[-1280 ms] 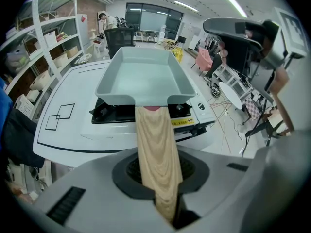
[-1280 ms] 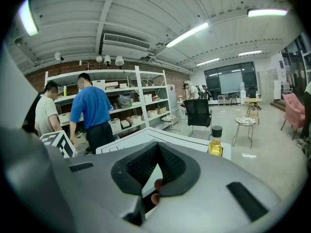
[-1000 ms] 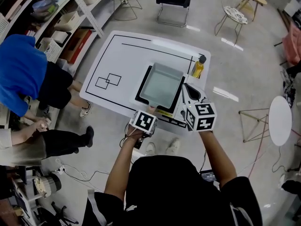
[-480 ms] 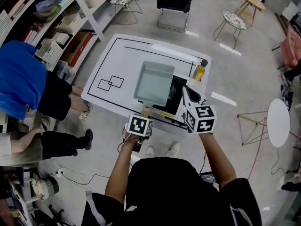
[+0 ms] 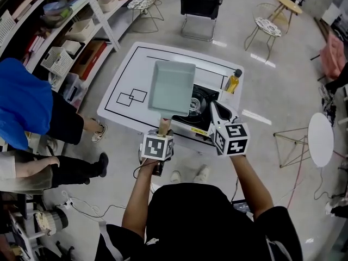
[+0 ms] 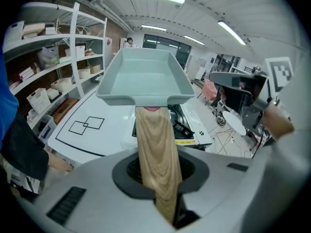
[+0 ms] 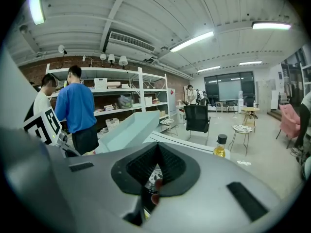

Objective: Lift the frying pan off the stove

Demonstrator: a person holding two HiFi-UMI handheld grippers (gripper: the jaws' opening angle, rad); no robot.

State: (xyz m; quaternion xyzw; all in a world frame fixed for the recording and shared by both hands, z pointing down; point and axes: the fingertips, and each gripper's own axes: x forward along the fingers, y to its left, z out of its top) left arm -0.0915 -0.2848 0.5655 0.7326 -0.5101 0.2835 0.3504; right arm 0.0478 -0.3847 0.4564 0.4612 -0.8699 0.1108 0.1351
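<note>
A pale grey-green rectangular frying pan hangs in the air over the white table, to the left of the black stove, whose burner is uncovered. My left gripper is shut on the pan's wooden handle. In the left gripper view the handle runs up from between the jaws to the pan, with the stove below and to the right. My right gripper rests by the stove's right front, fingers together, nothing seen held. The right gripper view shows the pan to its left.
A yellow oil bottle stands at the table's far right corner, behind the stove. Black outlines and two squares mark the tabletop. A person in blue stands at the left by the shelves. A black chair sits beyond the table.
The pan has come up off the stove and moved left and away over the table, baring the burner. My right gripper has stayed almost still.
</note>
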